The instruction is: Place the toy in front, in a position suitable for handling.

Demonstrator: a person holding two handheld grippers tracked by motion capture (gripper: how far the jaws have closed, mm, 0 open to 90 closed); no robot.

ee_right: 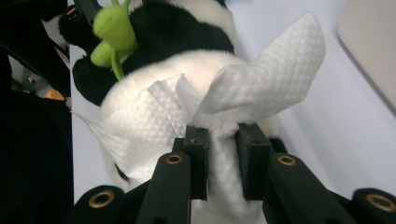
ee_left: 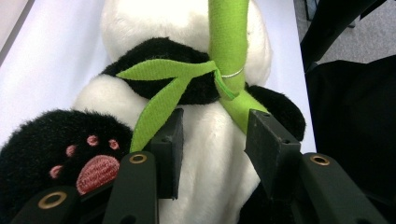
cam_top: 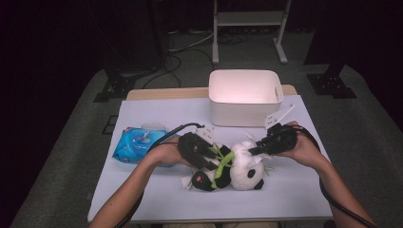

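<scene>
Lying across the near middle of the worktop (cam_top: 157, 114), which is covered by a pale sheet, a black-and-white plush panda (cam_top: 235, 173) is stretching sideways between the person's two hands, its head toward the right hand and its black legs toward the left. Standing at the far edge of the worktop, well apart from the toy, a white open bin (cam_top: 244, 97) is catching the light. Resting on the left part of the sheet, just beside the left forearm, a blue pack of wipes (cam_top: 134, 144) is lying flat. Coming in from the left, the left gripper (ee_left: 212, 140) is clamping the panda's white belly, its jaws pressing into the plush on either side, just below the green felt bamboo stalk (ee_left: 229, 42) that the toy is hugging, with a black paw showing its pink pads at the lower left. Reaching in from the right, the right gripper (ee_right: 222, 154) is pinching a bunched white wipe (ee_right: 261, 79) between its jaws, and the wipe is lying against the panda's white head, its loose corner sticking up.
</scene>
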